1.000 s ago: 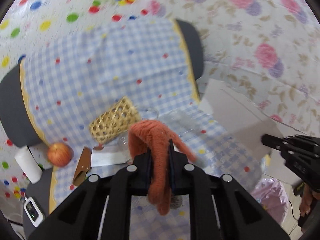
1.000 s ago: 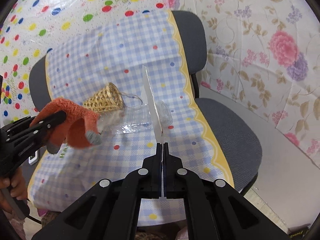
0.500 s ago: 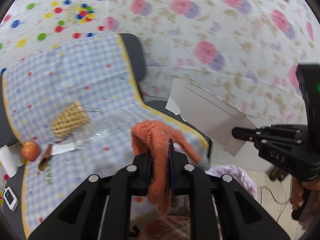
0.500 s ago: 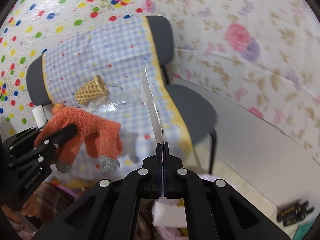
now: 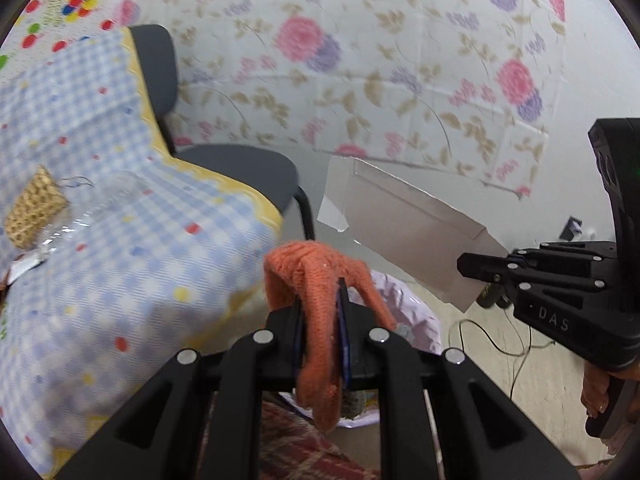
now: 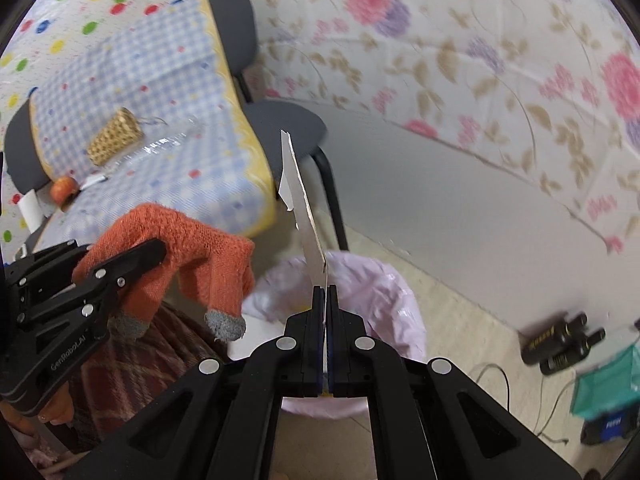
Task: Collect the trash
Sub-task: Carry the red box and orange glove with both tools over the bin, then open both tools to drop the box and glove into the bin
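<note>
left tongs [image 5: 320, 320] clamped on orange glove [image 5: 316, 276], soft, limp; right tongs [image 6: 325, 300] pinching stiff light cardboard [image 6: 304, 208] edge above bin [image 6: 392, 292].

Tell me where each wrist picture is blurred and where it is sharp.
Left wrist view: the checked cloth and floral wall sheet are smeared by motion, while the left gripper and its orange glove stay crisp. Right wrist view: the wall sheet and floor clutter at right blur, the right gripper and its cardboard sheet stay sharp; fisheye bending and dark corners in both.
</note>
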The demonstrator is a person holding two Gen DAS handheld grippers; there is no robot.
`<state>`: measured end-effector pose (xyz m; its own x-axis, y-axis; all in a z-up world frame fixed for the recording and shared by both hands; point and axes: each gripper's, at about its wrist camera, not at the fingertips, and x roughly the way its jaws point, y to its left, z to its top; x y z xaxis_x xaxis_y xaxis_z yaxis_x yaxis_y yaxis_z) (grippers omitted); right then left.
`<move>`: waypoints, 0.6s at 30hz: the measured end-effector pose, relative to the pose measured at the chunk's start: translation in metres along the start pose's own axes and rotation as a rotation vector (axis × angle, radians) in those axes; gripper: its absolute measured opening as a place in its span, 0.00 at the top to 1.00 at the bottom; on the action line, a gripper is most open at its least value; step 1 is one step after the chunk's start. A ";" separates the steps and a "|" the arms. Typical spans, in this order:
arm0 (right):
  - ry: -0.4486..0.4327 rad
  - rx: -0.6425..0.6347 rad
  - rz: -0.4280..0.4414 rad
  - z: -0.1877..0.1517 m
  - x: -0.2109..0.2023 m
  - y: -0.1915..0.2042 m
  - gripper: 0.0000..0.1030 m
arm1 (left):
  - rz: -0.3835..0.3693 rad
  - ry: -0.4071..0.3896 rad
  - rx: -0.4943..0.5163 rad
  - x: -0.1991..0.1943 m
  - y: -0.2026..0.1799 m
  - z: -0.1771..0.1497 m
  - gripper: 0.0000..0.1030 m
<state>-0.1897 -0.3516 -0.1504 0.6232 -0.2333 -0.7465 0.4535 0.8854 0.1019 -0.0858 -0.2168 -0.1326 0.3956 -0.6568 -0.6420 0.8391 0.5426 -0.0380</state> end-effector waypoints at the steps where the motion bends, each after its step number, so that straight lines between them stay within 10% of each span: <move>1: 0.013 0.011 0.001 -0.002 0.004 -0.004 0.98 | -0.003 0.014 0.006 0.006 -0.003 0.000 0.88; 8: 0.053 0.035 0.008 0.001 0.033 -0.016 0.98 | -0.007 0.084 0.031 0.040 -0.010 0.004 0.84; 14: 0.087 0.024 -0.010 0.003 0.059 -0.017 0.94 | -0.018 0.102 0.006 0.052 -0.001 0.010 0.50; 18: 0.128 0.017 -0.023 -0.002 0.071 -0.018 0.64 | 0.007 0.099 -0.027 0.049 0.011 0.011 0.43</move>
<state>-0.1549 -0.3833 -0.2071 0.5268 -0.1992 -0.8264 0.4778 0.8734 0.0941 -0.0529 -0.2488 -0.1562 0.3618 -0.5988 -0.7145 0.8254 0.5620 -0.0530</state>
